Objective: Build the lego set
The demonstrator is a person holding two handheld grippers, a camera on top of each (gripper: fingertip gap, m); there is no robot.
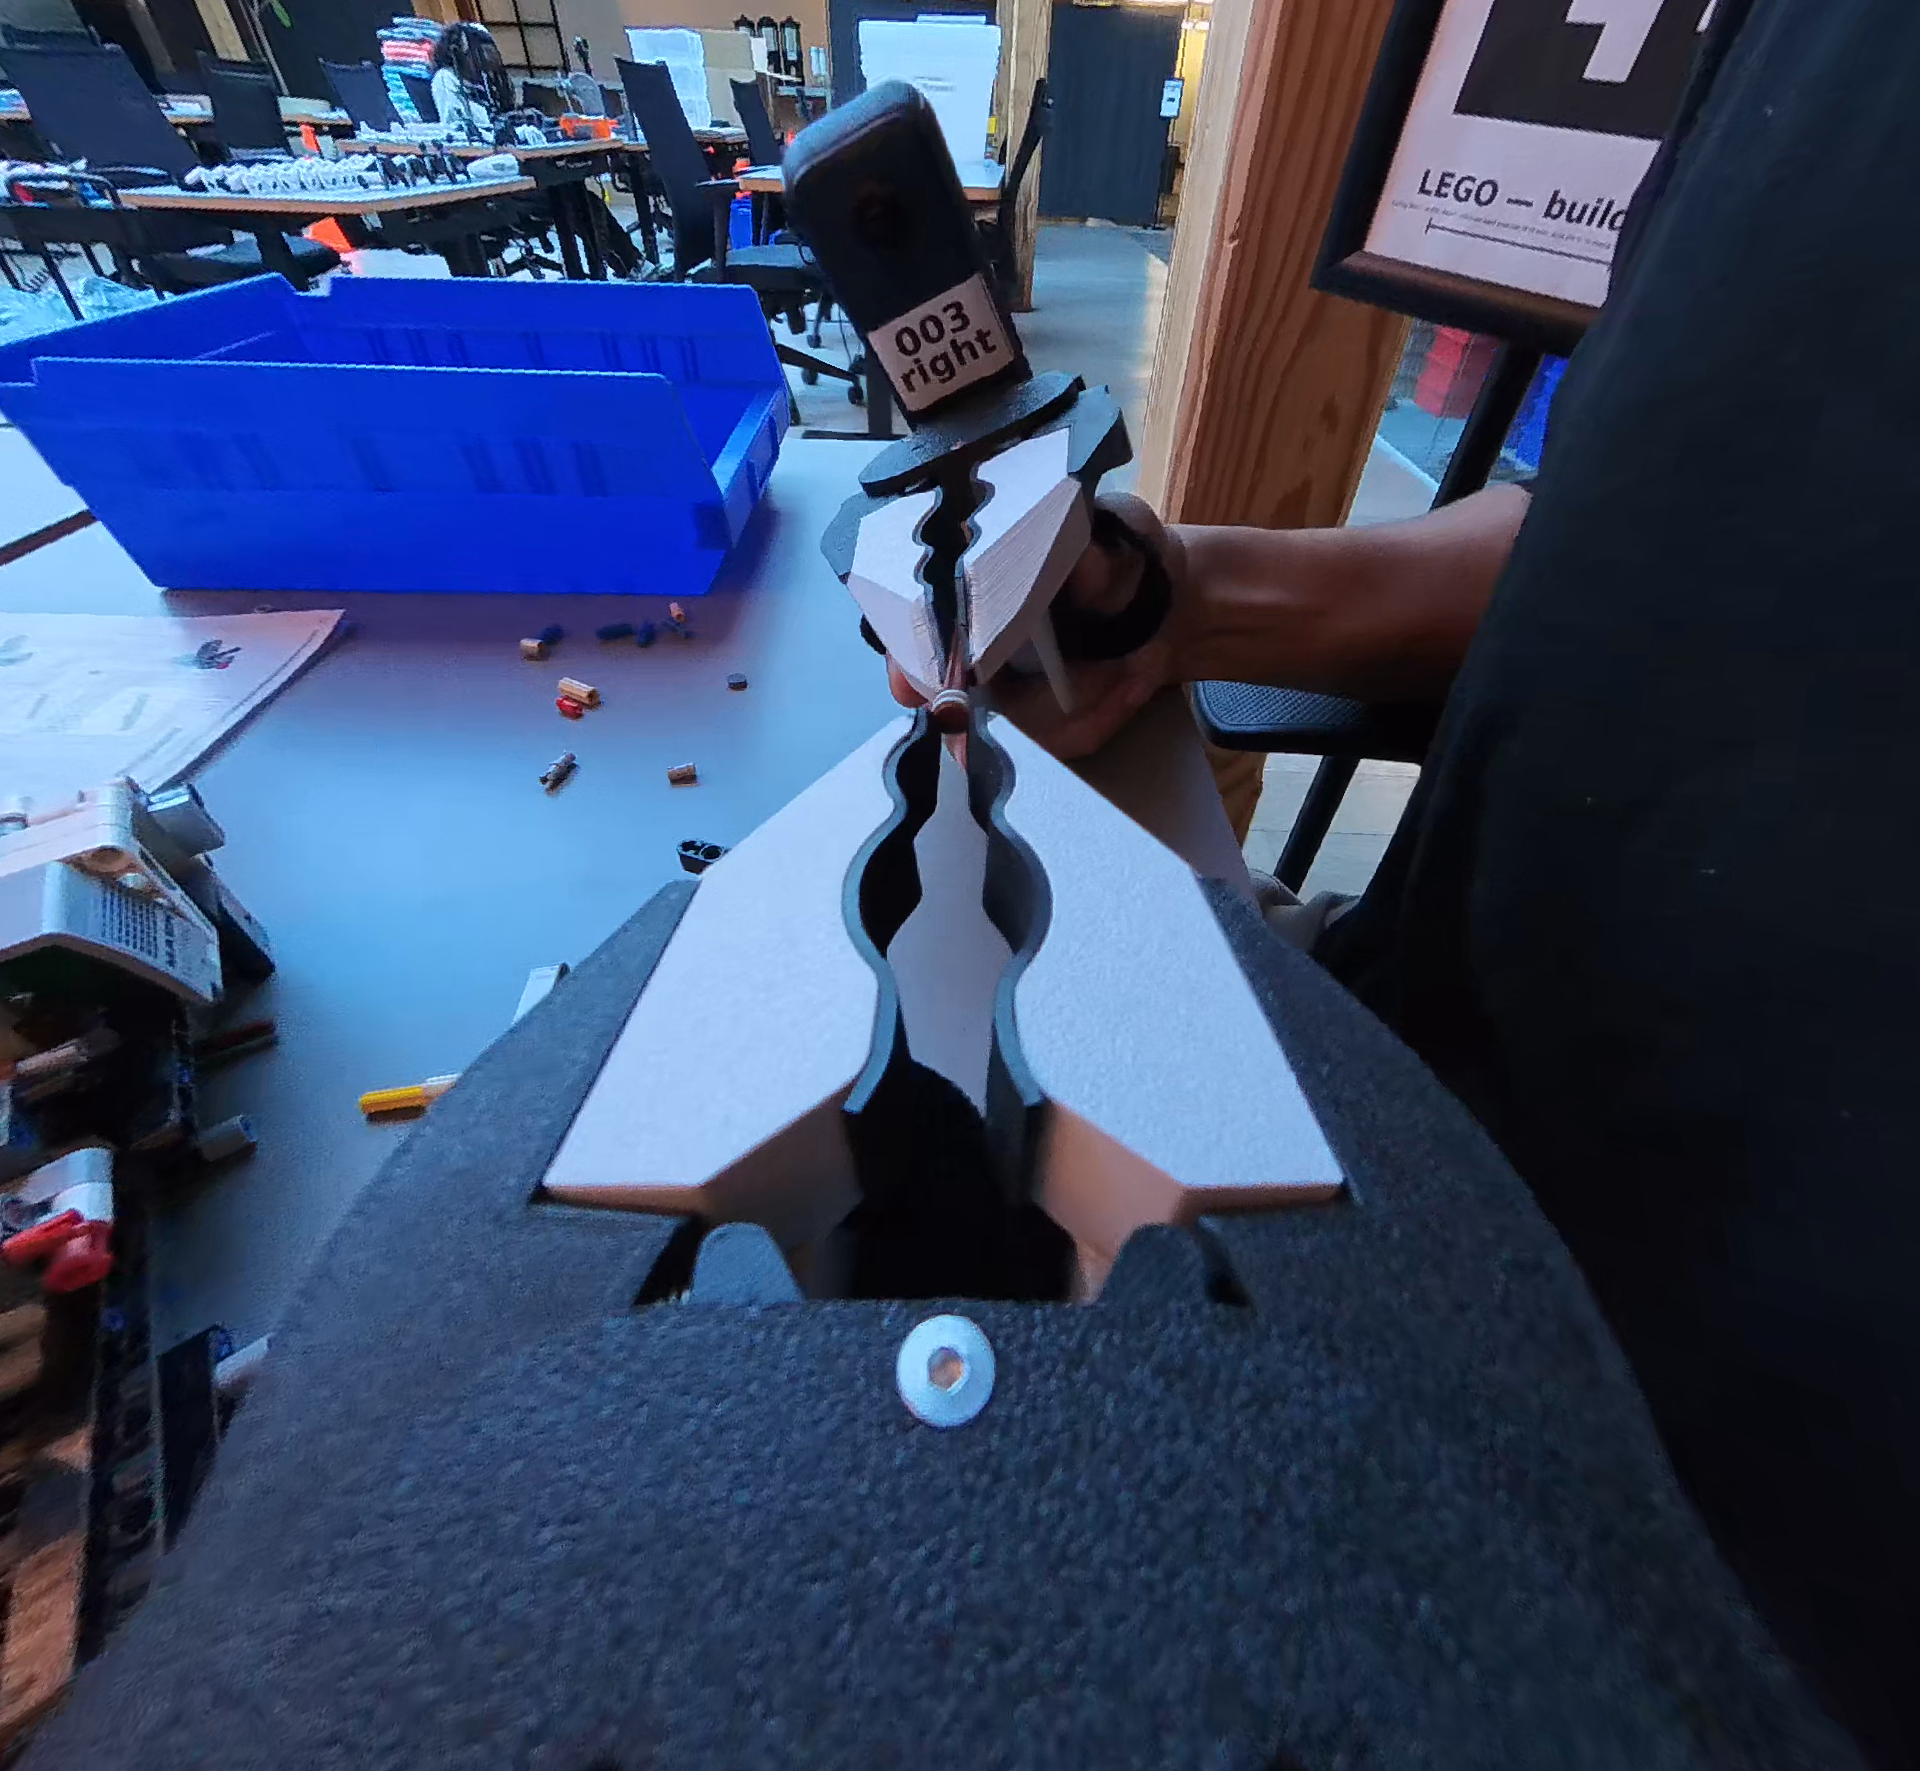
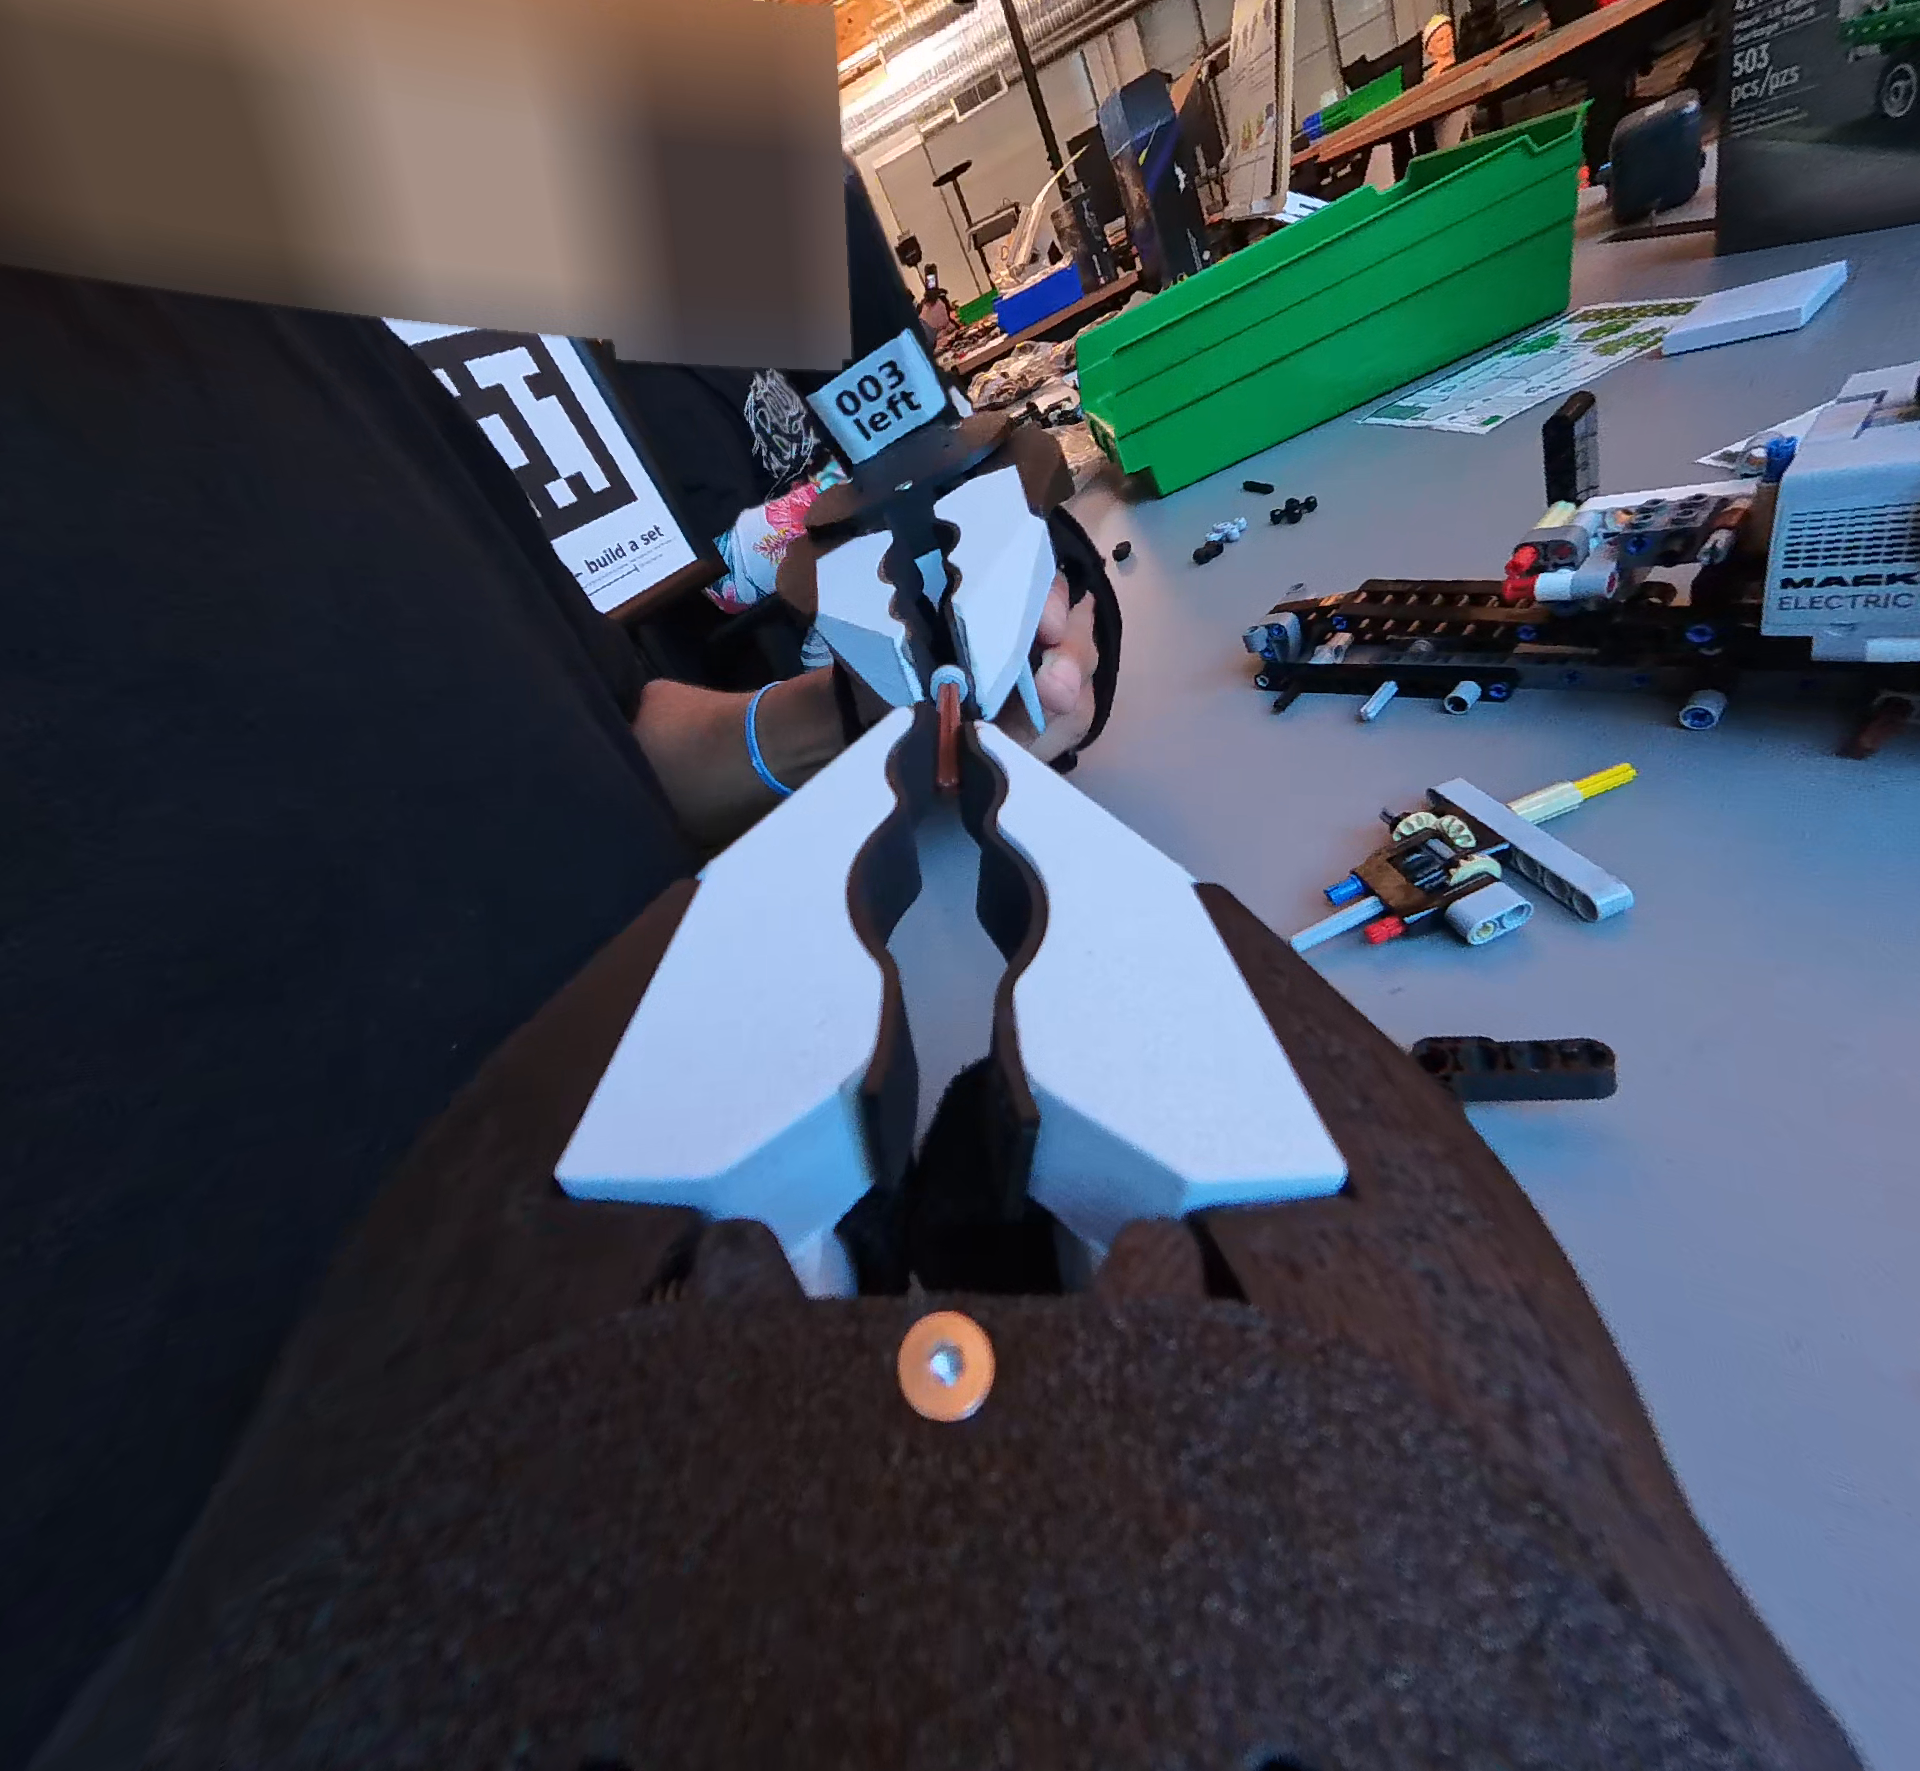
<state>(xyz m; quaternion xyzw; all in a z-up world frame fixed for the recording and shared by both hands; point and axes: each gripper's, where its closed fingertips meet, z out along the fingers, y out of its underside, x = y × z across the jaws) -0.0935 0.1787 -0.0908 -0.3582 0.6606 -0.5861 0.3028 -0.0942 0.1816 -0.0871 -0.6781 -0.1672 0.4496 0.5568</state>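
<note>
My two grippers meet tip to tip in the air above the grey table (image 1: 436,848), close to the person's black shirt. In the right wrist view, my right gripper (image 2: 948,755) is shut on a thin brown axle (image 2: 948,745) that points away from it. A small light grey bush (image 2: 948,685) sits on the axle's far end, pinched in the tips of my left gripper (image 2: 945,672). In the left wrist view, my left gripper (image 1: 951,734) is shut, with the bush (image 1: 948,705) at its tips and the right gripper (image 1: 951,672) facing it.
A blue bin (image 1: 416,433), loose pins (image 1: 577,693) and an instruction booklet (image 1: 135,693) lie on the table. The partly built truck (image 2: 1662,599), a small gear assembly (image 2: 1455,869), a black beam (image 2: 1517,1067) and a green bin (image 2: 1330,339) are on the other side. A wooden post (image 1: 1278,267) stands behind. Both grippers' tips are close together, under 4 cm apart. Left tips and right tips are each some 20 centimeters from the partly built truck (image 2: 1662,599). It turns up in the left wrist view (image 1: 94,1148) as well.
</note>
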